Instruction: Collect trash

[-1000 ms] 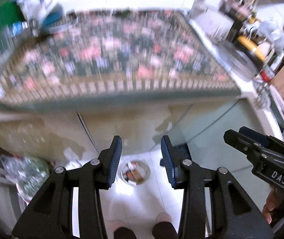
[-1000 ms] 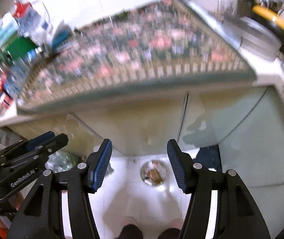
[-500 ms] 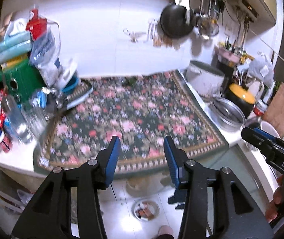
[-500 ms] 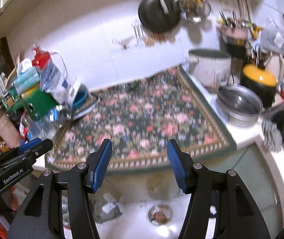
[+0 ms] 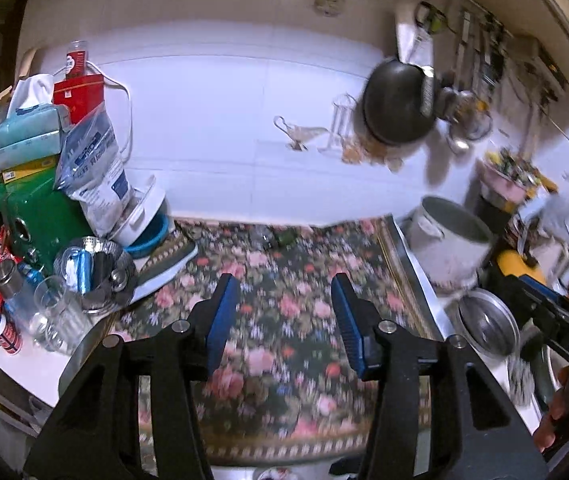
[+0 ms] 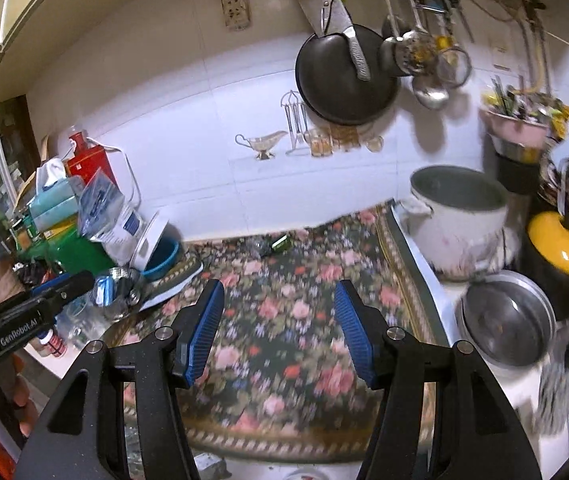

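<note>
A small green wrapper (image 5: pixel 286 237) and a crumpled clear piece (image 5: pixel 259 240) lie at the far edge of the floral mat (image 5: pixel 284 280), by the white wall. They also show in the right wrist view: the wrapper (image 6: pixel 280 243) and the clear piece (image 6: pixel 258 247). My left gripper (image 5: pixel 284 316) is open and empty above the mat's middle. My right gripper (image 6: pixel 278 320) is open and empty too, held to the right of the left one. Each gripper shows at the edge of the other's view.
Clutter stands at the left: a green box (image 5: pixel 40 216), bags, a glass (image 5: pixel 54 312), a metal cup (image 5: pixel 92 268). A white pot (image 6: pixel 460 220), a steel bowl (image 6: pixel 508 320) and a yellow-lidded pot (image 6: pixel 560 252) stand at the right. A black pan (image 6: pixel 344 76) hangs on the wall.
Both grippers have tilted up from the floor and its small bin to the counter and wall. Both stayed open and empty.
</note>
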`<control>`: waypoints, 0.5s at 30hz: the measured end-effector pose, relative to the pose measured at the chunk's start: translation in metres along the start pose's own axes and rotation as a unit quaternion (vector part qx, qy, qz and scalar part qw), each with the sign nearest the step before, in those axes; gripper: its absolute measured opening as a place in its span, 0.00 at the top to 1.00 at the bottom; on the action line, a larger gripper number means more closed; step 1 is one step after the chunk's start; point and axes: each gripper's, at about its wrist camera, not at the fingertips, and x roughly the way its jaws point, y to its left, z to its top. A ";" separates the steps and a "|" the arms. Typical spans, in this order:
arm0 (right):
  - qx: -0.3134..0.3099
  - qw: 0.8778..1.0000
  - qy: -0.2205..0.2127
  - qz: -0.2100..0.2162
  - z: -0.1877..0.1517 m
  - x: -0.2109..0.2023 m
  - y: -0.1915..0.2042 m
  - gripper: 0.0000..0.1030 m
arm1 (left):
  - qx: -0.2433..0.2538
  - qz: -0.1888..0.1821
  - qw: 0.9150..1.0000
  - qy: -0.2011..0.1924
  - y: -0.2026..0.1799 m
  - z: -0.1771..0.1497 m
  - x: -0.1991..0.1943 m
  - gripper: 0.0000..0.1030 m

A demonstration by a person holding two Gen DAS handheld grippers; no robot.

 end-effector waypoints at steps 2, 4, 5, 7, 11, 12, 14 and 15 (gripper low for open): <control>-0.010 1.000 0.000 0.003 0.011 0.014 -0.007 0.48 | -0.008 0.007 1.000 -0.007 0.000 0.008 0.011 0.52; -0.018 1.000 0.004 0.003 0.018 0.029 -0.011 0.48 | -0.010 0.022 1.000 -0.008 0.000 0.019 0.026 0.52; -0.019 1.000 0.009 0.003 0.022 0.038 -0.012 0.48 | -0.011 0.028 1.000 -0.006 0.001 0.024 0.033 0.52; -0.017 1.000 0.018 0.012 0.028 0.056 -0.016 0.48 | -0.017 0.029 0.999 -0.004 0.007 0.035 0.048 0.51; -0.012 0.999 0.038 0.023 0.039 0.099 -0.014 0.48 | -0.015 0.040 0.999 -0.002 0.024 0.054 0.084 0.46; -0.011 0.999 0.043 0.021 0.042 0.112 -0.011 0.48 | -0.013 0.042 0.999 -0.001 0.027 0.057 0.092 0.46; -0.007 0.998 0.052 0.023 0.048 0.139 -0.009 0.48 | -0.008 0.040 0.999 0.003 0.041 0.068 0.119 0.46; -0.004 0.998 0.055 0.023 0.050 0.150 -0.007 0.48 | -0.008 0.037 0.999 0.004 0.046 0.072 0.130 0.46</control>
